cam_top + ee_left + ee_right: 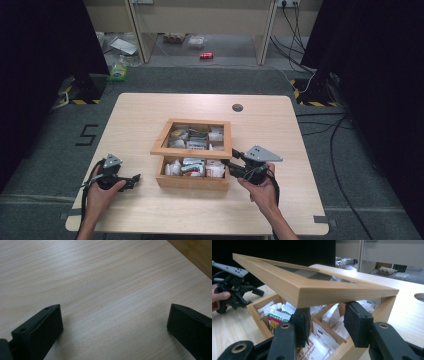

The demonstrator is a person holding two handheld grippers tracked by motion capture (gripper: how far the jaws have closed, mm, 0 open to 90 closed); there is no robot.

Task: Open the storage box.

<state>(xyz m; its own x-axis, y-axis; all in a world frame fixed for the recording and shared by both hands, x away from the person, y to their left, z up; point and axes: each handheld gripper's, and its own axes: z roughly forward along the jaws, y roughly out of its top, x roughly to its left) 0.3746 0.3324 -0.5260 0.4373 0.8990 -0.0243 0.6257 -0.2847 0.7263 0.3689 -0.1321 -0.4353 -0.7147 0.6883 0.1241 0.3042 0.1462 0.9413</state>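
A wooden box (192, 181) stands mid-table, and its compartments hold several white packets (194, 167). Its glass-paned lid (190, 150) is tilted up at the near edge, hinged at the far side. My right gripper (227, 164) reaches in from the right under the lid's near right corner. In the right gripper view the lid (324, 293) lies across the top of both fingertips; the right gripper (325, 312) is open, with packets (319, 340) below and nothing pinched. My left gripper (134, 180) rests open on the table left of the box, with bare wood between its jaws (115, 322).
The light wooden table (150, 115) has a round cable hole (237, 107) behind the box. A corner of the box (197, 255) shows ahead of the left gripper. On the floor beyond lie a green bottle (119, 70) and a red can (206, 55). Dark curtains flank both sides.
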